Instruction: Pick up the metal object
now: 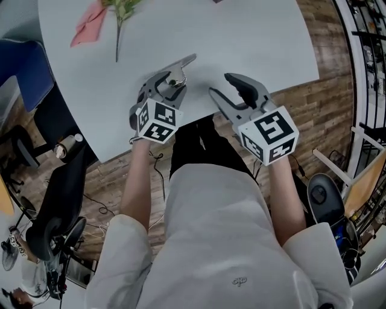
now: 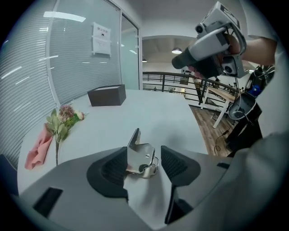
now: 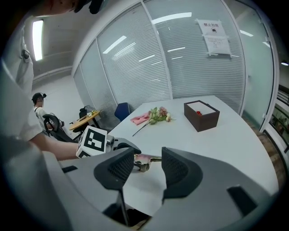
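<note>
The metal object (image 1: pixel 181 71), a bent shiny bracket with a small ring, lies on the white table (image 1: pixel 253 36) near its front edge. My left gripper (image 1: pixel 171 83) is open with its jaws on either side of the bracket (image 2: pixel 141 157). The left pad touches the bracket, and a narrow gap shows at the right pad. My right gripper (image 1: pixel 219 84) hangs open and empty just right of it, above the table's edge. In the right gripper view the bracket (image 3: pixel 143 160) shows beyond the right gripper (image 3: pixel 148 166), beside the left gripper's marker cube (image 3: pixel 95 142).
A flower stem (image 1: pixel 120 15) and a pink cloth (image 1: pixel 89 23) lie at the table's far left. A dark open box (image 3: pixel 201 115) stands farther back. Black office chairs (image 1: pixel 57 199) stand on the wood floor to the left. A railing (image 2: pixel 180 81) lies beyond the table.
</note>
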`<state>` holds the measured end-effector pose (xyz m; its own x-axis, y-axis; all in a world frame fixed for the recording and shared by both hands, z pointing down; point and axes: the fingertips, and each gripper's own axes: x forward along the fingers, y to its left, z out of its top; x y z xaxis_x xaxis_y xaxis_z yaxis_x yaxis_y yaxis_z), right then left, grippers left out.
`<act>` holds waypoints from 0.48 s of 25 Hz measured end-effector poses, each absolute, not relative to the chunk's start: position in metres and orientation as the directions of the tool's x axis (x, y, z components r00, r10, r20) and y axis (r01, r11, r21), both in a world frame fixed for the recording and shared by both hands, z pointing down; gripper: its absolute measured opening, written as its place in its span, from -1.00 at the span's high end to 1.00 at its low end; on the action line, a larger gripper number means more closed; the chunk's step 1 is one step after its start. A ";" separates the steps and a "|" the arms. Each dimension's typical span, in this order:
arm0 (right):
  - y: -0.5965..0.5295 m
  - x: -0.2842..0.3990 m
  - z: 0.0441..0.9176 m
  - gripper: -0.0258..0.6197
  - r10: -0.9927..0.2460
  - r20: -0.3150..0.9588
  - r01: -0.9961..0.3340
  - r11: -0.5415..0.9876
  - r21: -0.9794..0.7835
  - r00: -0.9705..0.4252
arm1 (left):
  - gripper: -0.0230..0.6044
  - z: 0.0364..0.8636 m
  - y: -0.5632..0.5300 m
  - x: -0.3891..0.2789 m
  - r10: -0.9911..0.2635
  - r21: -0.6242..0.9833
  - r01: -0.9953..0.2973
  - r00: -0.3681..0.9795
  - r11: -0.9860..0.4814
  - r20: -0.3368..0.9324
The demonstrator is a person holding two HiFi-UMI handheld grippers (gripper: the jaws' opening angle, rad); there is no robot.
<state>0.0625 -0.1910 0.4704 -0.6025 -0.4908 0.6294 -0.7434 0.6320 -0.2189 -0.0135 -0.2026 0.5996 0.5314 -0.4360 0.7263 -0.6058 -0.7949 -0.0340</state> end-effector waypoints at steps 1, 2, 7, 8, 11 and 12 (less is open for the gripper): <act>-0.191 0.061 0.471 0.36 -0.493 0.632 -0.748 0.626 -0.220 -0.598 | 0.15 0.602 -0.202 -0.014 -0.430 -0.035 -0.597 0.534 -0.801 0.728; -0.192 0.061 0.472 0.36 -0.496 0.634 -0.754 0.619 -0.222 -0.593 | 0.15 0.605 -0.202 -0.013 -0.424 -0.034 -0.590 0.536 -0.807 0.730; -0.193 0.061 0.475 0.38 -0.507 0.641 -0.777 0.584 -0.235 -0.576 | 0.21 0.612 -0.203 -0.017 -0.426 -0.062 -0.568 0.536 -0.821 0.729; -0.193 0.061 0.476 0.38 -0.509 0.643 -0.780 0.580 -0.236 -0.573 | 0.23 0.612 -0.204 -0.018 -0.429 -0.067 -0.565 0.537 -0.822 0.726; -0.195 0.064 0.479 0.39 -0.512 0.648 -0.789 0.564 -0.242 -0.564 | 0.26 0.611 -0.206 -0.017 -0.423 -0.070 -0.548 0.550 -0.833 0.720; -0.197 0.065 0.479 0.39 -0.514 0.649 -0.793 0.559 -0.243 -0.561 | 0.26 0.611 -0.207 -0.016 -0.417 -0.069 -0.542 0.554 -0.838 0.720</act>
